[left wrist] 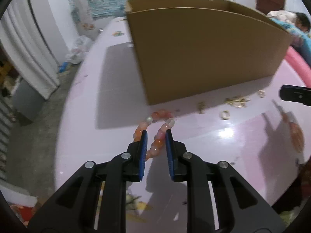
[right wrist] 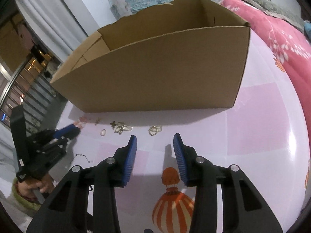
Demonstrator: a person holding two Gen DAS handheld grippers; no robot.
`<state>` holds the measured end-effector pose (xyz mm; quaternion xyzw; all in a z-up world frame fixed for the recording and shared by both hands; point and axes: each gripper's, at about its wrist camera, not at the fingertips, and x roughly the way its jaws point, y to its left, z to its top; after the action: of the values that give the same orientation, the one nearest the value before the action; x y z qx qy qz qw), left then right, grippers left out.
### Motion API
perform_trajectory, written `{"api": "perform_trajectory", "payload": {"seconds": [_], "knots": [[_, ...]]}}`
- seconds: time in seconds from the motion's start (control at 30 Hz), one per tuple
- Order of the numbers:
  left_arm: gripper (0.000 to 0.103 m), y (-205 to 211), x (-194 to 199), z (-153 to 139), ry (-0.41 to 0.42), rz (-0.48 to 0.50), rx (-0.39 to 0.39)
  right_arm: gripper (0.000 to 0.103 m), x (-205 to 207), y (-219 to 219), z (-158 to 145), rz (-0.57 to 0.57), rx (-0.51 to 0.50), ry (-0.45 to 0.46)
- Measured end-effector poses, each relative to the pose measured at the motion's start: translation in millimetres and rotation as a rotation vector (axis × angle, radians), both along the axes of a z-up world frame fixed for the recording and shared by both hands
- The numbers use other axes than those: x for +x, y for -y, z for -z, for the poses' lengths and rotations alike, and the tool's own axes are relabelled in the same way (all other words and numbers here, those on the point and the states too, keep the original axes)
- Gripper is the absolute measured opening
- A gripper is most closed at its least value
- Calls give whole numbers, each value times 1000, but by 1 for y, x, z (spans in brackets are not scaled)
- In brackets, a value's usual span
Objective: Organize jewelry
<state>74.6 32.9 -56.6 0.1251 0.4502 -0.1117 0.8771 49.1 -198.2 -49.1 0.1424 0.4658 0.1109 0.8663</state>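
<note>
An orange and white bead bracelet [left wrist: 155, 134] lies on the pink table in front of the open cardboard box [left wrist: 204, 58]. My left gripper [left wrist: 156, 134] is low over it, jaws narrowly apart, with one side of the bracelet between the blue pads and not clamped. Small gold rings and charms [left wrist: 235, 102] lie along the box's front. In the right wrist view my right gripper [right wrist: 154, 137] is open and empty above the table, just short of a gold ring [right wrist: 153, 131] and a cluster of charms [right wrist: 121, 128]. The left gripper [right wrist: 67, 131] shows at the left there.
The box [right wrist: 155, 73] stands open-topped at the middle of the table [right wrist: 262, 116]. A thin dark chain [right wrist: 82, 157] lies near the left gripper. A pink quilt [right wrist: 281, 38] borders the table's right side. The table's left edge [left wrist: 66, 116] drops to the floor.
</note>
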Motion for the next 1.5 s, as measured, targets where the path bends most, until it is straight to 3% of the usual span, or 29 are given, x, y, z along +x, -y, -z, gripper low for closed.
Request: {"api": "perform_trajectory", "payload": {"seconds": [0.07, 0.13, 0.3, 0.4, 0.63, 0.87, 1.1, 1.33, 1.5], "knots": [[19, -3, 0, -7, 20, -17, -13, 38, 1, -3, 1, -4, -2, 1], [19, -8, -2, -14, 39, 5, -85, 38, 3, -6, 1, -17, 1, 4], [25, 19, -12, -21, 27, 154, -200, 38, 3, -12, 2, -35, 0, 10], [25, 45, -8, -11, -15, 216, -199, 38, 2, -13, 3, -33, 7, 11], [25, 58, 9, 5, -60, 229, -177, 38, -4, -7, 4, -24, 21, 20], [25, 74, 5, 7, -18, 245, -103, 38, -3, 0, 8, -9, 43, 25], [12, 81, 2, 8, -6, 293, -100, 38, -2, 6, 9, 5, 60, 30], [10, 76, 2, 7, -7, 299, -120, 38, -4, 5, 5, -5, 58, 57], [10, 68, -2, 7, -18, 297, -127, 38, -4, -3, -1, -53, -1, 84]]}}
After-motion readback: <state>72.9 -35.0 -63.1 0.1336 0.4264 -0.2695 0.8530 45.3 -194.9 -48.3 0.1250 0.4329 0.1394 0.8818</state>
